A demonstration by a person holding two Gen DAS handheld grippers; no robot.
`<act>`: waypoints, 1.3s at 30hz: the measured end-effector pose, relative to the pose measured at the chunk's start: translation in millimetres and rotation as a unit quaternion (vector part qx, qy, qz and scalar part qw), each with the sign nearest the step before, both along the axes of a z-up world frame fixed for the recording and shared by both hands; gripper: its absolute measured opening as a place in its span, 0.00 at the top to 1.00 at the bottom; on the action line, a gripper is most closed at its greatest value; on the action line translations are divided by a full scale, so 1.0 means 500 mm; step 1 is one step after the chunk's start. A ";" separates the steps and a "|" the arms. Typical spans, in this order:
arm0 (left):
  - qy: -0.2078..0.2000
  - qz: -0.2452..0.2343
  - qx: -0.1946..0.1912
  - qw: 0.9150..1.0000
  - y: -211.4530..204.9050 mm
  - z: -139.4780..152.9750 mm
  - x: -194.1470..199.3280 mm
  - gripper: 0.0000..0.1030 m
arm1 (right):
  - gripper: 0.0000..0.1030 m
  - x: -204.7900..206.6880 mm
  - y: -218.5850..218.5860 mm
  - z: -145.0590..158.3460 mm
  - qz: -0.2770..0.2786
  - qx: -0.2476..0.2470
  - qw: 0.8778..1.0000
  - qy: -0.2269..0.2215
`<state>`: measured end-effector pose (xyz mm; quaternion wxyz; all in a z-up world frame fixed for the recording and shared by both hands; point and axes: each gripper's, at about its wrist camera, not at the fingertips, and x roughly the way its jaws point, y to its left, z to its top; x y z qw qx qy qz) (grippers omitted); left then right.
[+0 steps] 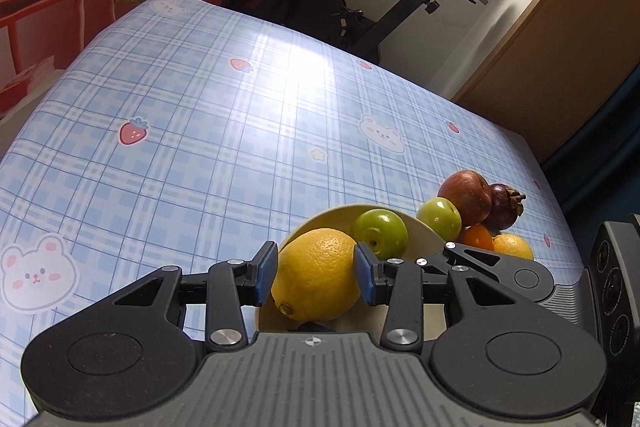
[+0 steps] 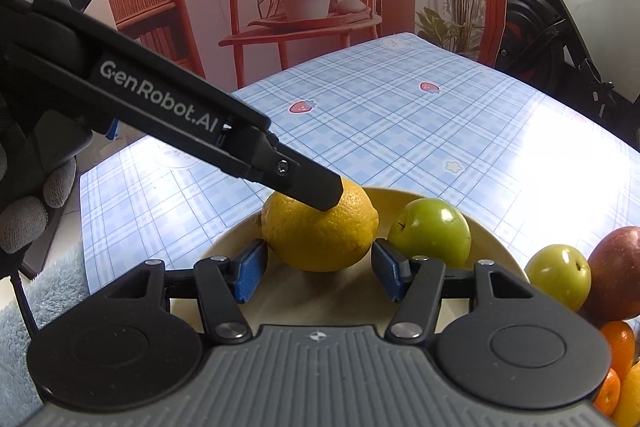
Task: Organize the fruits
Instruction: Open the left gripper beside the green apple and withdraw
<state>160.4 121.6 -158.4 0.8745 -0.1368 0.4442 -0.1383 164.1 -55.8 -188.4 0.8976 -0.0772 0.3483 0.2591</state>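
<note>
Holding my left gripper fingers clamped on lemon over plate | right gripper fingers apart beside it

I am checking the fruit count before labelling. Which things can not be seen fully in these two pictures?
- Small orange fruits: right wrist view, cut by the right edge; left wrist view, partly behind the right gripper's linkage.
- Plate: near part hidden by the left gripper body.
- Underside of the lemon: hidden, so whether it rests on the plate is unclear.
- Dark purple fruit: partly behind the red apple.
</note>
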 end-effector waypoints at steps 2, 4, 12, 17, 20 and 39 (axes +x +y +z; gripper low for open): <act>0.000 -0.002 0.004 1.000 -0.005 0.001 -0.001 0.57 | 0.42 -0.011 -0.007 0.005 0.001 0.002 1.000 -0.004; -0.002 -0.003 0.010 1.000 -0.010 0.002 -0.003 0.57 | 0.42 -0.027 -0.016 0.010 0.001 0.006 1.000 -0.011; -0.007 0.007 0.031 0.999 -0.031 0.007 -0.009 0.57 | 0.43 -0.093 -0.080 0.026 -0.021 0.039 0.998 -0.037; -0.018 0.017 0.045 0.999 -0.048 0.018 -0.018 0.59 | 0.43 -0.147 -0.153 0.051 -0.053 0.058 0.994 -0.070; -0.054 0.028 0.061 0.996 -0.068 0.044 -0.036 0.60 | 0.43 -0.180 -0.205 0.063 -0.073 0.054 0.992 -0.090; -0.134 -0.072 0.057 0.987 -0.339 0.043 -0.106 0.60 | 0.43 -0.295 -0.395 0.009 -0.155 0.013 0.982 -0.104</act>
